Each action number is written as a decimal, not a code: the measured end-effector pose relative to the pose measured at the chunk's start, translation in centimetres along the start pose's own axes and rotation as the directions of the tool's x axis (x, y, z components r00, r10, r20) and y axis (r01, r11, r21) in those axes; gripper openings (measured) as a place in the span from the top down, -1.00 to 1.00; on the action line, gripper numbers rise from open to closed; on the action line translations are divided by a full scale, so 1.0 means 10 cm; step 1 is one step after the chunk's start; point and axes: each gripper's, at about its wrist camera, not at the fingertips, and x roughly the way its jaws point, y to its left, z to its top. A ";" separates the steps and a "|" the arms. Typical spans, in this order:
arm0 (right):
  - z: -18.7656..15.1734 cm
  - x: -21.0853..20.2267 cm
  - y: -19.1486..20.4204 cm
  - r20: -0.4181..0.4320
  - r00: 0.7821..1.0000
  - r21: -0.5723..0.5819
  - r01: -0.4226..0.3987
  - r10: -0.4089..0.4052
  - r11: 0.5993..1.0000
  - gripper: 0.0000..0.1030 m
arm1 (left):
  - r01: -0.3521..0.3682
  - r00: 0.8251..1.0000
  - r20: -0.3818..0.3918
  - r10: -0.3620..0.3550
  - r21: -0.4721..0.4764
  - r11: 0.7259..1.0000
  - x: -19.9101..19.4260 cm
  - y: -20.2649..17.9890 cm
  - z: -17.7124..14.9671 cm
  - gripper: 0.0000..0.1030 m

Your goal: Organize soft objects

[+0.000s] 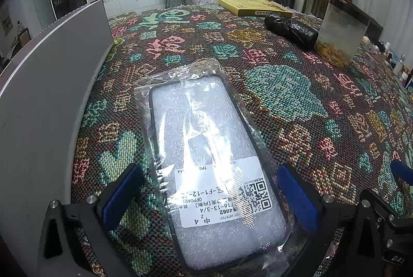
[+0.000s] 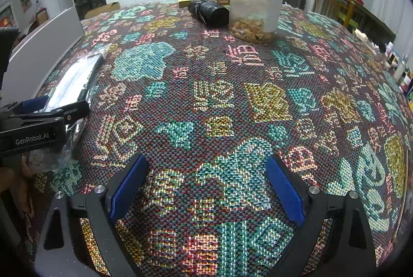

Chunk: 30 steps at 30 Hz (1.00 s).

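Note:
A phone case in a clear plastic bag (image 1: 206, 155), with a white barcode label, lies flat on the patterned tablecloth (image 1: 296, 96). My left gripper (image 1: 210, 197) is open, its blue pads on either side of the bag's near end, apart from it. In the right wrist view the same bag (image 2: 74, 80) lies at the far left under the left gripper (image 2: 44, 119). My right gripper (image 2: 206, 186) is open and empty above bare cloth (image 2: 206, 96). A black rolled plastic bag (image 1: 291, 30) (image 2: 209, 9) lies farther back.
A grey board (image 1: 51, 75) stands along the table's left edge. A clear jar with yellow bits (image 1: 340, 37) (image 2: 255, 6) and a yellow flat box (image 1: 253, 7) stand at the back. Small bottles (image 2: 398, 70) line the right edge.

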 end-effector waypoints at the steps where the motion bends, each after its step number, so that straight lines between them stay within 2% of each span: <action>1: 0.00 0.00 0.00 0.000 1.000 0.000 0.001 -0.001 1.000 -0.85 | 0.000 1.000 0.000 0.000 0.000 1.000 0.00 0.00 0.00 -1.00; 7: 0.02 0.00 0.01 -0.014 1.000 -0.019 -0.018 0.018 1.000 -0.85 | 0.000 1.000 0.001 0.000 0.000 1.000 0.00 0.00 0.00 -1.00; 9: 0.19 0.03 0.04 -0.038 0.997 -0.069 -0.063 0.061 0.996 -0.82 | 0.000 1.000 0.001 0.000 0.000 1.000 0.00 0.00 0.00 -1.00; 11: 0.56 -0.02 0.16 -0.010 0.999 -0.162 -0.043 0.042 0.986 -0.82 | 0.000 1.000 0.001 0.000 0.000 1.000 0.00 0.00 0.00 -1.00; 13: 0.99 -0.07 0.35 0.064 0.998 -0.295 0.014 0.005 0.955 -0.82 | 0.000 1.000 0.001 0.000 0.000 1.000 0.00 0.00 0.00 -1.00; 14: 1.24 -0.03 0.47 0.084 0.996 -0.382 0.041 -0.009 0.923 -0.82 | 0.001 1.000 0.001 -0.001 0.001 1.000 0.00 0.00 0.00 -1.00; 17: 1.92 0.31 0.65 0.077 0.994 -0.544 0.106 -0.076 0.832 -0.81 | 0.001 1.000 0.001 -0.001 0.000 1.000 0.00 0.00 0.00 -1.00; 19: 2.28 0.60 0.66 -0.009 0.992 -0.593 0.094 -0.123 0.800 -0.79 | 0.001 1.000 0.001 -0.001 0.000 1.000 0.00 0.00 0.00 -1.00; 21: 2.58 0.84 0.61 -0.093 0.986 -0.589 0.060 -0.142 0.806 -0.78 | 0.001 1.000 0.001 -0.001 0.000 1.000 0.00 0.00 0.00 -1.00; 22: 2.71 1.00 0.57 -0.169 0.976 -0.567 0.016 -0.136 0.824 -0.78 | 0.002 1.000 0.001 -0.002 -0.001 1.000 0.00 0.00 0.00 -1.00; 24: 2.77 1.17 0.57 -0.216 0.964 -0.561 0.006 -0.153 0.828 -0.78 | 0.004 1.000 0.001 -0.004 -0.002 1.000 0.00 0.01 0.01 -1.00; 28: 2.70 1.58 0.59 -0.261 0.927 -0.616 0.055 -0.269 0.786 -0.71 | 0.004 1.000 0.001 -0.004 -0.003 1.000 -0.01 0.02 0.00 -1.00; 30: 2.66 1.69 0.56 -0.285 0.911 -0.628 0.057 -0.298 0.776 -0.69 | 0.004 1.000 0.001 -0.004 -0.003 1.000 0.00 0.02 0.01 -1.00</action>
